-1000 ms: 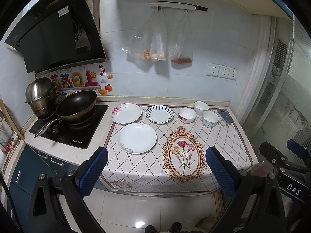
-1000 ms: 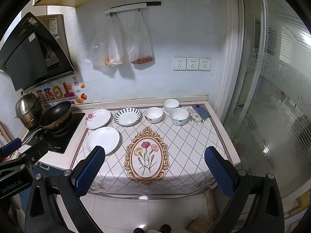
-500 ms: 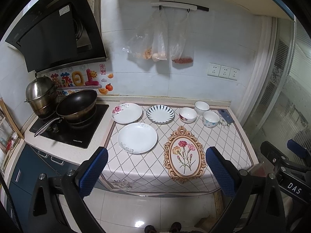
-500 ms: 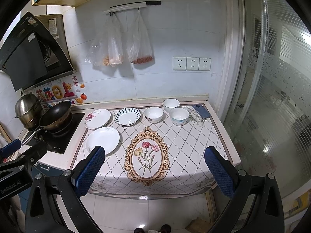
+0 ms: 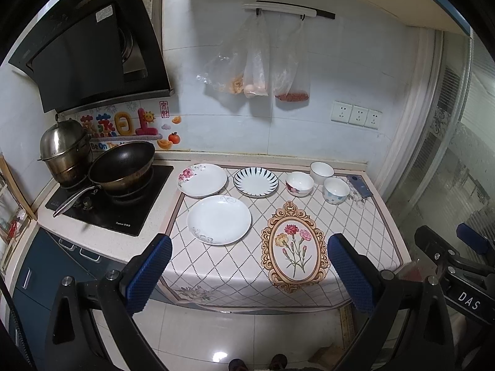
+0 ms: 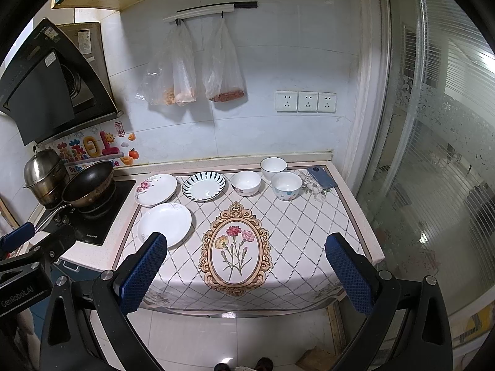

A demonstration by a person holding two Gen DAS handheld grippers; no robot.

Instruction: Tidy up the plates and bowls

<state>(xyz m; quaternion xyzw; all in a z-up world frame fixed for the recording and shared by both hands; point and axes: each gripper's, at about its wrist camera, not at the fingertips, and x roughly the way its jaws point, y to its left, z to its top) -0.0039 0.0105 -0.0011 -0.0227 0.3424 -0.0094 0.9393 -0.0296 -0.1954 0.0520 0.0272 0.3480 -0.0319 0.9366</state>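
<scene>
Hovering short of the counter, the left gripper (image 5: pixel 249 264) and right gripper (image 6: pixel 246 264) both gape wide, empty. 3 plates (image 5: pixel 219 219) lie ahead-left, likely nearer the left one; 3 bowls (image 6: pixel 286 185) sit rear-right, well beyond.

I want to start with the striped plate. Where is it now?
The blue-striped plate sits in the back row on the tablecloth, between the rose-patterned plate and the flowered bowl, in both views.
</scene>
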